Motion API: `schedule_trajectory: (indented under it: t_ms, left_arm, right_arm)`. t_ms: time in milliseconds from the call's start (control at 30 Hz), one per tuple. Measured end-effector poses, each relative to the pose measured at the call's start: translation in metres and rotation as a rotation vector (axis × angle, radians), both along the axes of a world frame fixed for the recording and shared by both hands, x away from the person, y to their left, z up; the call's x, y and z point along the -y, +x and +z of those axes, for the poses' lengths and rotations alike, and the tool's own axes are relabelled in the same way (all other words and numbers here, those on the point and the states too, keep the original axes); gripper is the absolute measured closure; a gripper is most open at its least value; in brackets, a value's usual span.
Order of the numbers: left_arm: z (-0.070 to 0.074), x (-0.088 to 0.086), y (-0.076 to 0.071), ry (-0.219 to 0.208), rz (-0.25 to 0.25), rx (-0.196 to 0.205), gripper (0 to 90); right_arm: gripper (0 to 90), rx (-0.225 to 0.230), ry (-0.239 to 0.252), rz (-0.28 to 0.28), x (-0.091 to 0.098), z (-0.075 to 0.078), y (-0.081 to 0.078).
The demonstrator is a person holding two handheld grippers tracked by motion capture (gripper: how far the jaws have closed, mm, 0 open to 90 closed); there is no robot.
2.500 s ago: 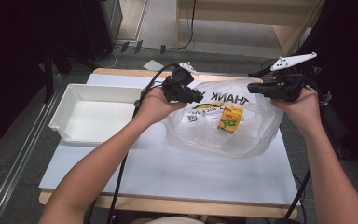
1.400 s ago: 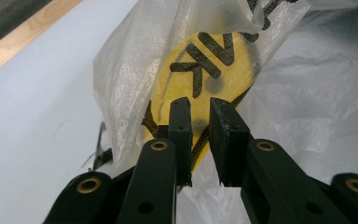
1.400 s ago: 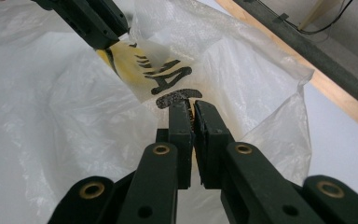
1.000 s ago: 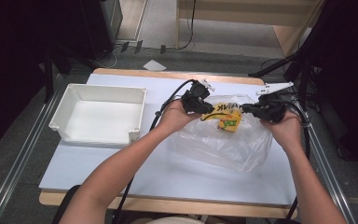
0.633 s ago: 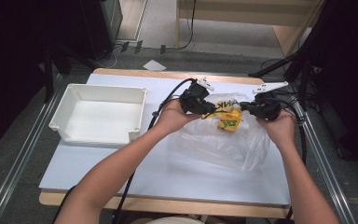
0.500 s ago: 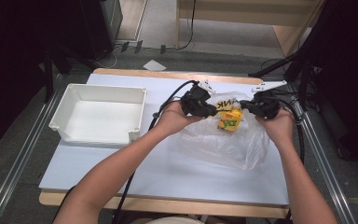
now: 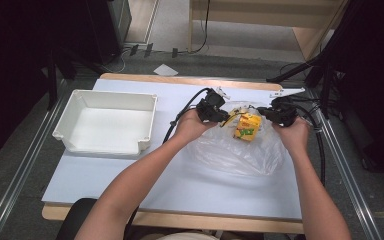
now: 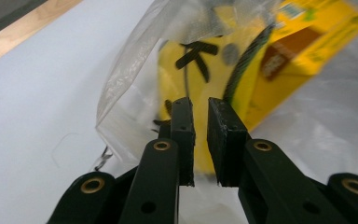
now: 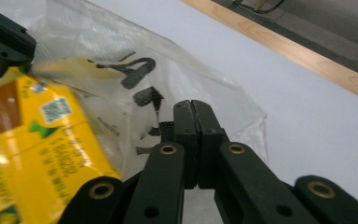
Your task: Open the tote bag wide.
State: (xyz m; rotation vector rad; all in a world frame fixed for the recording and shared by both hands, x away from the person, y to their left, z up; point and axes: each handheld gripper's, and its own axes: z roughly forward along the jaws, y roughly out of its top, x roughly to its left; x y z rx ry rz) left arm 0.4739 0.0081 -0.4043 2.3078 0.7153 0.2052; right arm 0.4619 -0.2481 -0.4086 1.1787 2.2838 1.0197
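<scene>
A clear plastic bag [image 7: 240,156] with black lettering lies partly on the white table, its top edge held up between both hands. Inside it a yellow carton [image 7: 246,127] hangs tilted between the grippers. My left gripper [image 7: 225,119] is at the bag's left top edge; in the left gripper view its jaws [image 8: 199,105] stand a narrow gap apart with bag film [image 8: 135,70] between them and the carton [image 8: 279,51] just beyond. My right gripper [image 7: 265,112] pinches the bag's right edge; its jaws [image 9: 191,105] are pressed together on the film [image 9: 168,60], with the carton [image 9: 32,154] at the left.
A white rectangular tray [image 7: 100,147] stands empty at the table's left. The table [image 7: 180,190] has a wooden far edge and metal rails along both sides. Black cables trail from both grippers across the far right.
Both hands have come down and closer together since the earliest frame. The bag, once stretched wide and higher, now sags on the table with the carton between the grippers.
</scene>
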Motion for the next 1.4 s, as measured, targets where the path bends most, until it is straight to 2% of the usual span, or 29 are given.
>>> schedule_trajectory:
  t_ms: [100, 267, 500, 633, 733, 900, 967, 1067, 1133, 1300, 1400]
  left_arm:
    - [-0.009, -0.001, 0.007, 0.007, 0.027, -0.015, 82.0]
    - [-0.022, -0.005, 0.017, 0.02, 0.064, -0.008, 82.6]
    - [-0.036, -0.009, 0.029, 0.014, 0.114, -0.005, 83.1]
    - [-0.043, -0.012, 0.036, 0.011, 0.139, -0.014, 83.5]
    - [-0.049, -0.014, 0.041, -0.002, 0.151, -0.016, 83.7]
    - [-0.054, -0.015, 0.05, -0.018, 0.183, 0.0, 84.1]
    - [-0.055, -0.016, 0.051, -0.016, 0.2, 0.016, 84.7]
    - [-0.058, -0.019, 0.054, -0.004, 0.221, 0.019, 85.3]
    - [-0.061, -0.021, 0.056, 0.004, 0.233, 0.019, 85.4]
    - [-0.065, -0.029, 0.056, -0.013, 0.272, 0.017, 88.9]
    - [-0.064, -0.027, 0.055, -0.012, 0.287, 0.015, 88.6]
  right_arm:
    - [90.0, 0.005, 0.008, -0.017, 0.003, -0.008, 0.002]
    - [90.0, -0.004, 0.008, -0.04, 0.008, -0.023, 0.007]
    - [90.0, -0.016, 0.018, -0.066, 0.01, -0.039, 0.015]
    - [90.0, -0.007, -0.006, -0.083, 0.009, -0.047, 0.021]
    - [90.0, -0.008, -0.007, -0.096, 0.012, -0.053, 0.024]
    - [90.0, -0.004, -0.006, -0.122, 0.016, -0.06, 0.03]
    - [90.0, -0.003, 0.0, -0.136, 0.017, -0.063, 0.032]
    - [90.0, -0.001, -0.006, -0.154, 0.019, -0.067, 0.034]
    - [90.0, -0.016, 0.004, -0.162, 0.021, -0.07, 0.035]
    - [90.0, -0.017, -0.031, -0.183, 0.026, -0.074, 0.035]
    - [90.0, -0.031, -0.002, -0.197, 0.029, -0.074, 0.035]
